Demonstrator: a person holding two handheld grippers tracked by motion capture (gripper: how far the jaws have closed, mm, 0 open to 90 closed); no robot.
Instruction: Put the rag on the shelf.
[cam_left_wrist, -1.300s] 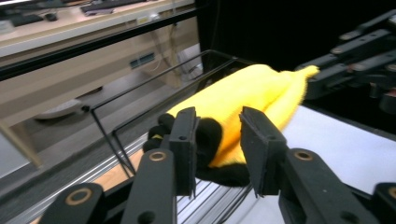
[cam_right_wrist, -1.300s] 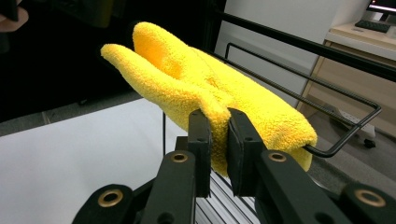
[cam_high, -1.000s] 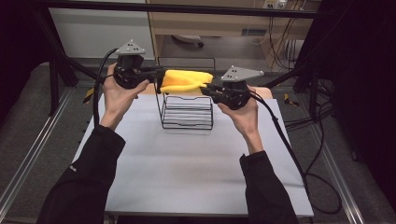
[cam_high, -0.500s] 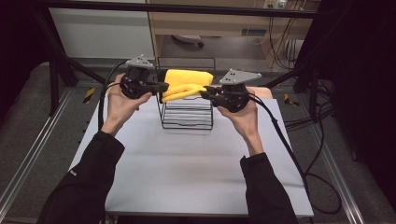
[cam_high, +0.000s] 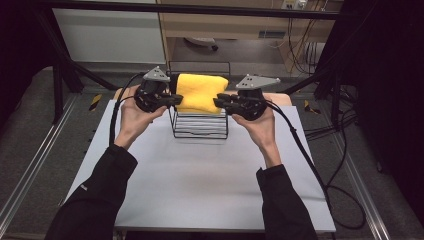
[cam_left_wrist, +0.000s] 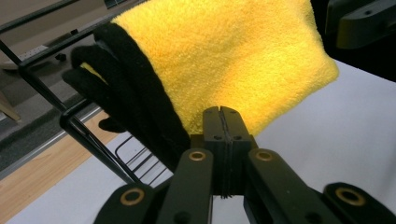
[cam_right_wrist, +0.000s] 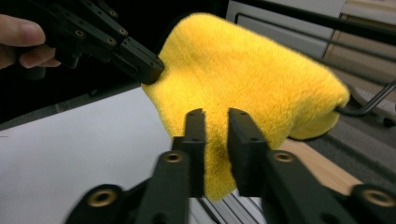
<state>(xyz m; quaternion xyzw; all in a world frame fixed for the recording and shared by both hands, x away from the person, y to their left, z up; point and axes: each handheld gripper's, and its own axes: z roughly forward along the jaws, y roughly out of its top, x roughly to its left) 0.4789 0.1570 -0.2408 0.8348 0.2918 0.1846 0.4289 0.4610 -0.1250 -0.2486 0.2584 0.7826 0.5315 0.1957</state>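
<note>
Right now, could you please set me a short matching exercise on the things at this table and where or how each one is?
Things:
1. yellow cloth
2. wire rack
3. left tool
4. right tool

States:
a. stands on the white table
b. draped over the rack's top
c. pinching the cloth's edge at the high view's right
d. jaws shut on the cloth's other edge

Pairs: 1-b, 2-a, 3-d, 4-c

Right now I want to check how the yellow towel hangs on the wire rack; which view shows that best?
The high view: the yellow towel drapes over the wire rack, between both grippers. The left gripper view shows its black edging beside a rack bar; the right gripper view shows its fuzzy surface close up.
</note>
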